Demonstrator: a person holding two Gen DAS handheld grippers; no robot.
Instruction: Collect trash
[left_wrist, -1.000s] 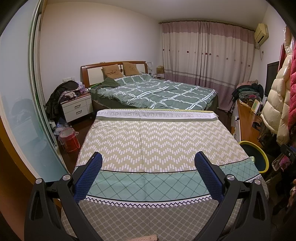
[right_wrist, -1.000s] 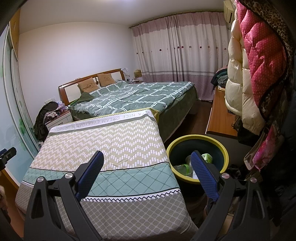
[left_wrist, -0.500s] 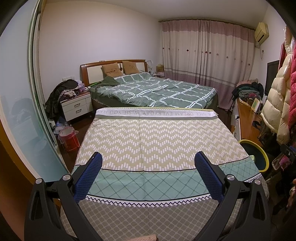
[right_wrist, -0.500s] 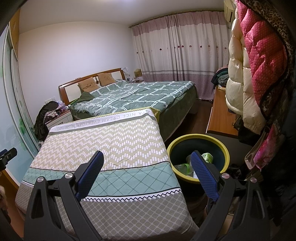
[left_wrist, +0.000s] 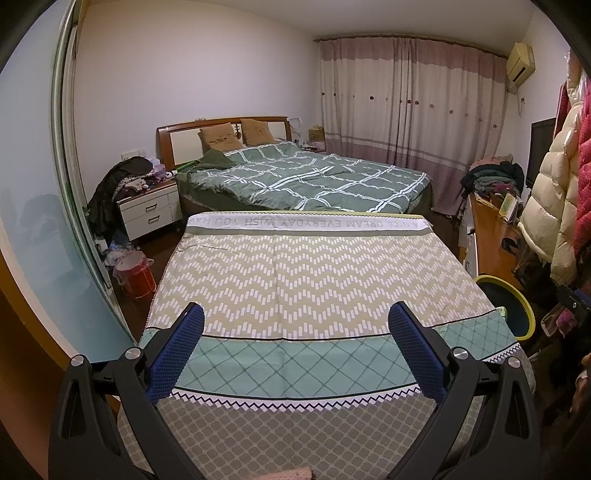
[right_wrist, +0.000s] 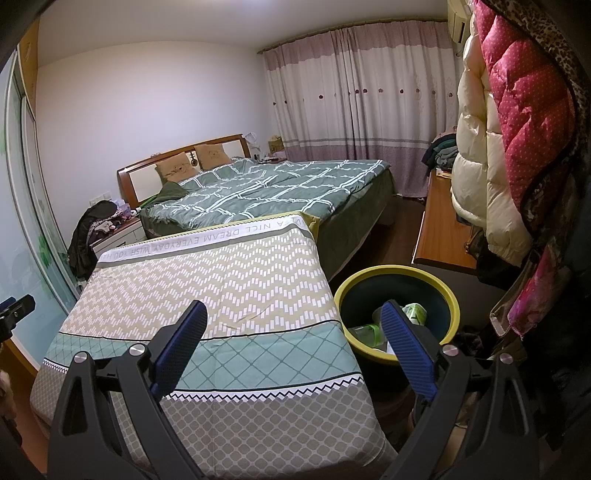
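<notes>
A yellow-rimmed dark bin (right_wrist: 400, 275) stands on the floor at the table's right side and holds green and white trash (right_wrist: 415, 314). The same bin (left_wrist: 511, 295) shows at the right edge of the left wrist view. My right gripper (right_wrist: 291, 314) is open above the table's near right corner, its right finger in front of the bin. My left gripper (left_wrist: 295, 315) is open over the near part of the patterned tablecloth (left_wrist: 306, 280), with nothing between its fingers. No loose trash shows on the cloth.
Beyond the table lies a bed with a green checked duvet (left_wrist: 306, 181). A white nightstand (left_wrist: 149, 210) and a red bucket (left_wrist: 135, 275) stand at the left. Puffy coats (right_wrist: 509, 122) hang at the right over a wooden desk (right_wrist: 439, 225).
The left wrist view has shifted slightly, so the bin sits nearer the right edge. The right view is almost unchanged. Both grippers stay open.
</notes>
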